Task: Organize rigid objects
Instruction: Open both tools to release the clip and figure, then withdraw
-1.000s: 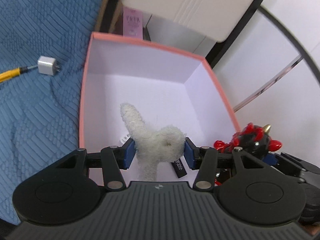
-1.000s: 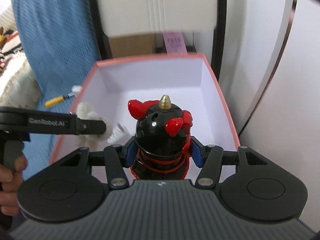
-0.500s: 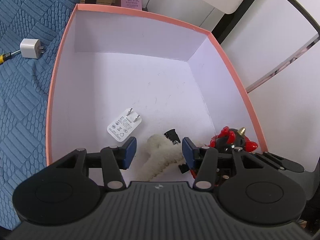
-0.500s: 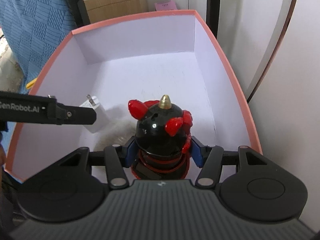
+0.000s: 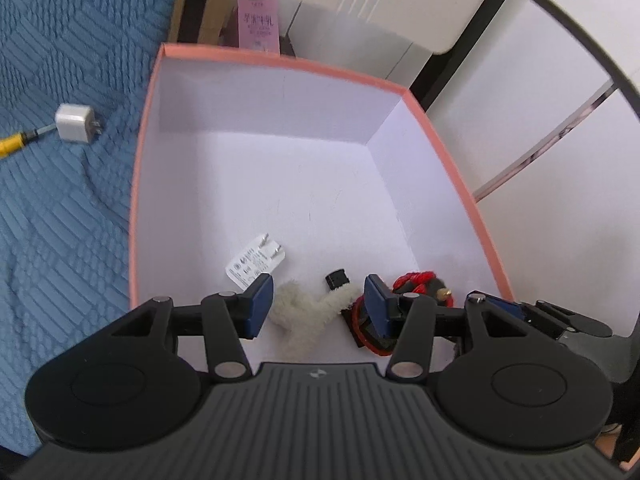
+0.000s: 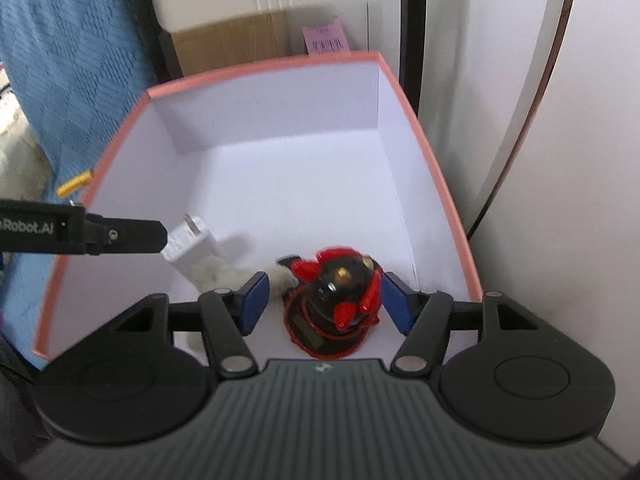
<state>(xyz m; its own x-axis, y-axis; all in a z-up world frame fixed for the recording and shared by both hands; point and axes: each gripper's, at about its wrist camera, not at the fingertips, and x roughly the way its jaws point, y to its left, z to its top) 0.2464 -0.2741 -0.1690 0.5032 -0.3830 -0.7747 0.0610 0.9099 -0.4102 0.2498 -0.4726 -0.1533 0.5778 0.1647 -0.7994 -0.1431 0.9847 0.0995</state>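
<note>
Tongs (image 6: pixel 322 300) opening around figurine (image 6: pixel 340 300).

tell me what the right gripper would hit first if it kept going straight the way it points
Most likely the black and red figurine, tilted between the opening jaws of the right gripper, clear of both pads. Past it lies the floor of the pink box, though depth is hard to judge.

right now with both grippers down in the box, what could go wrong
The black-and-red figurine leans between the right gripper's opening jaws and may topple onto the fuzzy white toy beside it. The left gripper, open around that toy, could snag its fur when lifted. Both grippers crowd the pink box's near corner and might collide.
</note>
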